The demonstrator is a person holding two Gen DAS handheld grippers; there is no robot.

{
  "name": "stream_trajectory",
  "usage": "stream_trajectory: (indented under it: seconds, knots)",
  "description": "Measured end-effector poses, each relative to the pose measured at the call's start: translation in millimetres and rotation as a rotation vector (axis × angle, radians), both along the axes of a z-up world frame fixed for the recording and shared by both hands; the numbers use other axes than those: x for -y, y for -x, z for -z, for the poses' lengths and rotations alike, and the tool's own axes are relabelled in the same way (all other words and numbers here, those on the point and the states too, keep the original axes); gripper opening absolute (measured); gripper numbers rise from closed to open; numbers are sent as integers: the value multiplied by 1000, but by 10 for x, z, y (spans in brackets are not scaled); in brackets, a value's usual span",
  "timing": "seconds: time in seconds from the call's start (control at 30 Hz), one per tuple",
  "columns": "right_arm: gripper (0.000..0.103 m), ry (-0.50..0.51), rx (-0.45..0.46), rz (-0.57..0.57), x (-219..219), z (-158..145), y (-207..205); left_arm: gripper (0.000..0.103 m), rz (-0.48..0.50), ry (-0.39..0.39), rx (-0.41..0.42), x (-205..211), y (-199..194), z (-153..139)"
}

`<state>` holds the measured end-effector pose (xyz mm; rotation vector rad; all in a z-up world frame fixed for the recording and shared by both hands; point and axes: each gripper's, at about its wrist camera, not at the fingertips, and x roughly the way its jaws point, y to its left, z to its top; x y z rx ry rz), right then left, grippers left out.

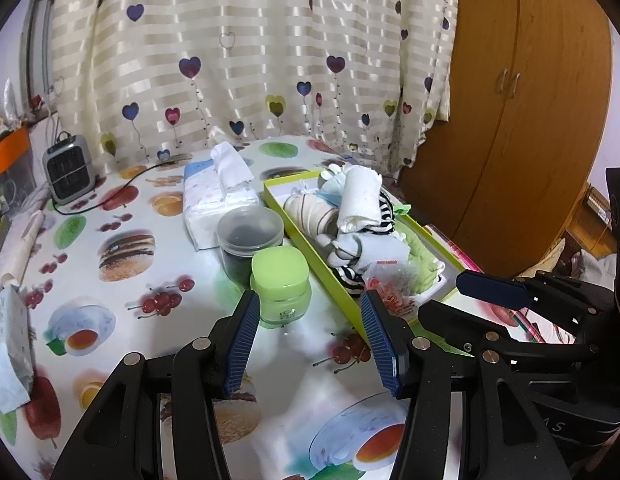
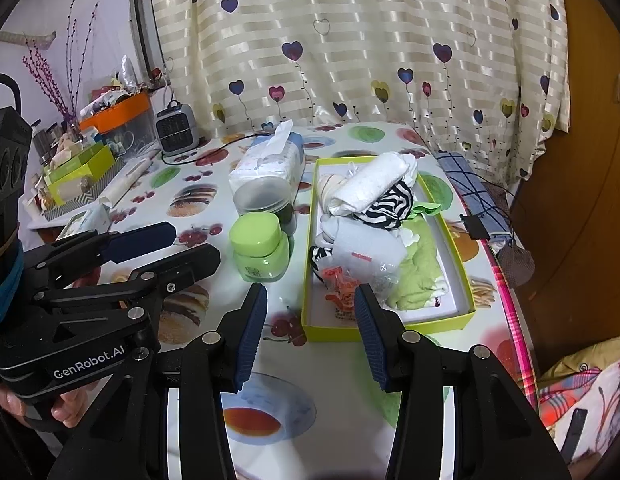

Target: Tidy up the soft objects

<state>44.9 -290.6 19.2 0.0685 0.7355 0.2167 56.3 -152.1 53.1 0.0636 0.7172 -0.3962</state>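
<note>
Both tools hover over the counter (image 2: 389, 400), left tool (image 1: 310, 336) and right tool (image 2: 310, 332) each gaping, nothing between the pads. Rolled socks (image 2: 373, 216) lie heaped inside the green box (image 2: 389, 330); green jar (image 2: 260, 250) sits just left of the box.

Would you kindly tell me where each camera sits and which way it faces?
Left wrist view: on the left gripper, angled down at the fruit-print tablecloth; own open fingers, right gripper alongside.
Right wrist view: on the right gripper, angled down likewise; own open fingers, left gripper, a hand.
Shared: lime-green cardboard box of rolled socks, green-lidded jar.
</note>
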Motion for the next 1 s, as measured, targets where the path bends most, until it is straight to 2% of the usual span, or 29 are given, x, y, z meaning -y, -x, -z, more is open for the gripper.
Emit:
stream_trajectory:
  seconds: [1.0]
  knots:
    - [47,-1,-27,2,31,79,-89,52,2,-7,-17,74,-93,78]
